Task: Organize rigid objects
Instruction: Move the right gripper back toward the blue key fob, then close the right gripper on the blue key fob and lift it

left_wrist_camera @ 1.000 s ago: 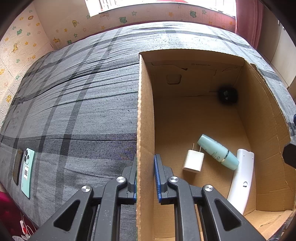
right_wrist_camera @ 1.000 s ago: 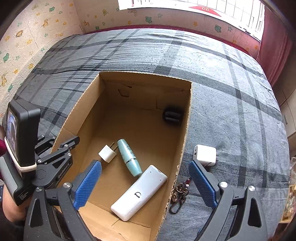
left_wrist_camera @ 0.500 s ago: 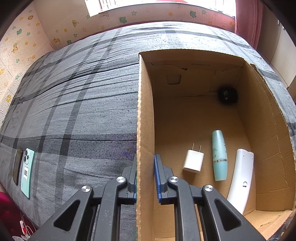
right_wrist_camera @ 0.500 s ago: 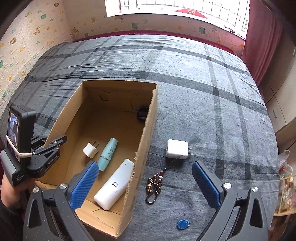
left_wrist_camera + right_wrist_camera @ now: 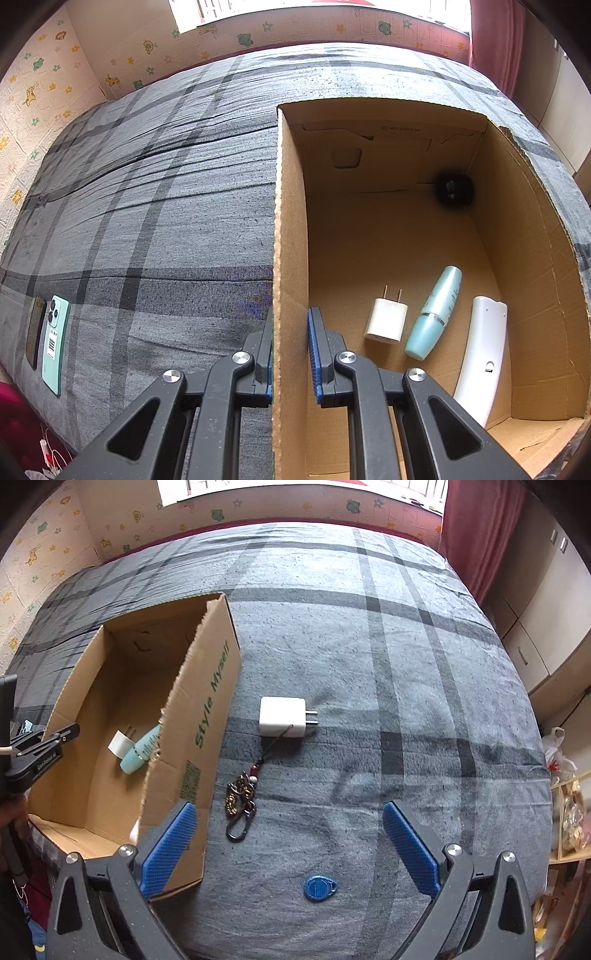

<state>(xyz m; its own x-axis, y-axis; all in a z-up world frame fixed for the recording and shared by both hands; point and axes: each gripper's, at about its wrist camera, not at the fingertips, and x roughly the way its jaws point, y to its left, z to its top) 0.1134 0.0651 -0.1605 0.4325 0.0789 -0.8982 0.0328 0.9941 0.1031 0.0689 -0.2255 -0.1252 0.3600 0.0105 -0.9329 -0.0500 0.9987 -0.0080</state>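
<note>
My left gripper point(image 5: 291, 325) is shut on the left wall of the open cardboard box point(image 5: 288, 221). Inside the box lie a small white plug point(image 5: 386, 321), a teal tube point(image 5: 436, 314), a white remote point(image 5: 480, 354) and a black object point(image 5: 454, 190) in the far corner. My right gripper point(image 5: 288, 808) hangs open over the grey plaid bed, to the right of the box point(image 5: 207, 716). Ahead of it rest a white charger point(image 5: 282, 716) and a keychain with a carabiner point(image 5: 242, 805). A blue key fob point(image 5: 319, 886) lies between its fingers, untouched.
Two phones, one mint point(image 5: 55, 343) and one dark point(image 5: 35, 336), lie at the bed's left edge. A red curtain point(image 5: 476, 535), cupboards point(image 5: 535, 627) and a plastic bag point(image 5: 557, 753) stand past the bed's right side.
My right gripper has swung right, from above the box to above the bed beside it. The teal tube has rolled inside the box. The left gripper has stayed put.
</note>
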